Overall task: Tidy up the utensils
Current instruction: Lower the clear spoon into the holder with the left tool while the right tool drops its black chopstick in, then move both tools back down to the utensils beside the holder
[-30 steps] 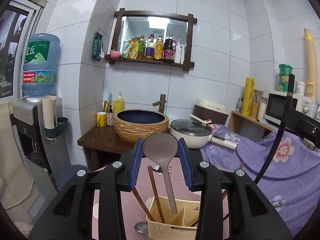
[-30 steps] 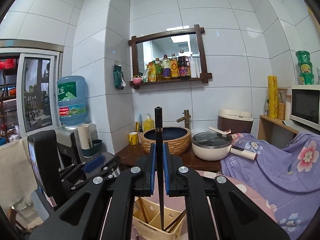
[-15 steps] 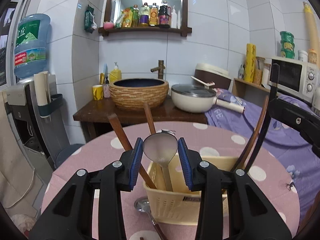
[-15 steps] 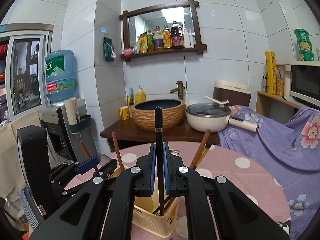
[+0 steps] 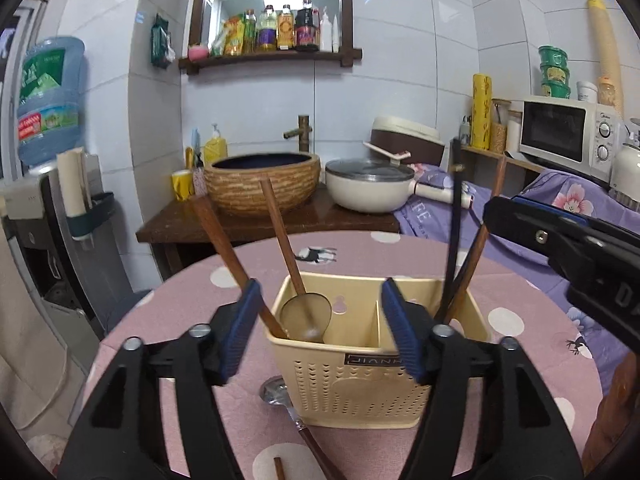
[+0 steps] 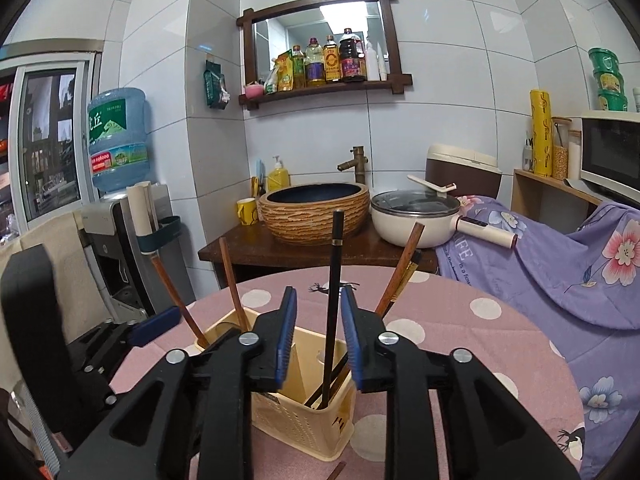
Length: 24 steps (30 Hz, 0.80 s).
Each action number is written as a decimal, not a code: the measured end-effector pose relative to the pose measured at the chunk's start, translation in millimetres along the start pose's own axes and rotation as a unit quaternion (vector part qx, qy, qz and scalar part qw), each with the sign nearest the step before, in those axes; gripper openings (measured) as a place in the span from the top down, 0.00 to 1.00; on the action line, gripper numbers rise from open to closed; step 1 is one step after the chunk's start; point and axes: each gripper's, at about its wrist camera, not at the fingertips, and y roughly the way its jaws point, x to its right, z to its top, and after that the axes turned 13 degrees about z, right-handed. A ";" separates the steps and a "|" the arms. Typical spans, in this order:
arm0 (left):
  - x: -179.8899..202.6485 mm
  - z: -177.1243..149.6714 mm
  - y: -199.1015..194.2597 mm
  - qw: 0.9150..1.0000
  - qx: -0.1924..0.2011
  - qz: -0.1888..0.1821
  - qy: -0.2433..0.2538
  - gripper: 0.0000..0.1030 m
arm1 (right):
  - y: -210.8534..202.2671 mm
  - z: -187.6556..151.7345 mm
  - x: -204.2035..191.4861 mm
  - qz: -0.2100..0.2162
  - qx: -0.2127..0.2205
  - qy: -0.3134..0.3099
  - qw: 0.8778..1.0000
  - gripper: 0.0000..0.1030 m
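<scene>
A cream utensil caddy (image 5: pixel 360 376) with two compartments stands on the pink polka-dot table (image 5: pixel 532 304). Its left compartment holds a metal ladle (image 5: pixel 306 316) with a wooden handle and another wooden handle (image 5: pixel 224 236). Its right compartment holds a black chopstick (image 6: pixel 333 280) and wooden-handled utensils (image 6: pixel 400 272). My left gripper (image 5: pixel 320 328) is open just above the caddy's near side, with the ladle standing free between its jaws. My right gripper (image 6: pixel 319 332) is open above the caddy (image 6: pixel 304 416), with the black chopstick standing free between its jaws.
A metal spoon (image 5: pixel 280 394) with a wooden handle lies on the table in front of the caddy. A wooden stick end (image 5: pixel 280 468) lies nearer. Behind the table stand a wooden stand with a woven basin (image 5: pixel 262 184), a lidded pot (image 5: pixel 368 186) and a water dispenser (image 6: pixel 116 216).
Both grippers came down to the caddy and opened. The left let go of the ladle into the left compartment. The right let go of the black chopstick into the right compartment.
</scene>
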 end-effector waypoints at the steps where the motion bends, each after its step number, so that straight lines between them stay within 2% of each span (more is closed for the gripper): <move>1: -1.2 -0.8 -8.6 1.000 0.011 0.006 0.003 0.24 | -4.3 1.1 -0.5 0.000 0.005 -0.003 1.000 0.73; 5: -7.9 -5.9 -35.2 0.999 0.034 0.006 0.011 0.20 | -29.4 3.2 -3.5 -0.006 0.035 -0.017 0.999 0.64; 7: -14.5 -9.3 -46.1 0.999 0.037 0.013 0.010 0.18 | -42.7 2.2 -5.5 -0.009 0.041 -0.021 0.999 0.54; 10: -29.8 -18.5 -62.4 0.999 0.032 0.018 -0.008 0.11 | -58.0 -4.2 -10.8 -0.003 0.040 -0.033 0.999 0.48; 16: -55.8 -45.2 -71.9 0.998 -0.019 0.039 -0.039 0.06 | -60.4 -33.0 -22.5 0.028 -0.016 -0.029 0.999 0.41; 24: -68.3 -97.0 -54.8 0.992 -0.106 0.058 -0.027 0.06 | -48.1 -77.8 -26.9 0.046 -0.087 0.005 0.995 0.40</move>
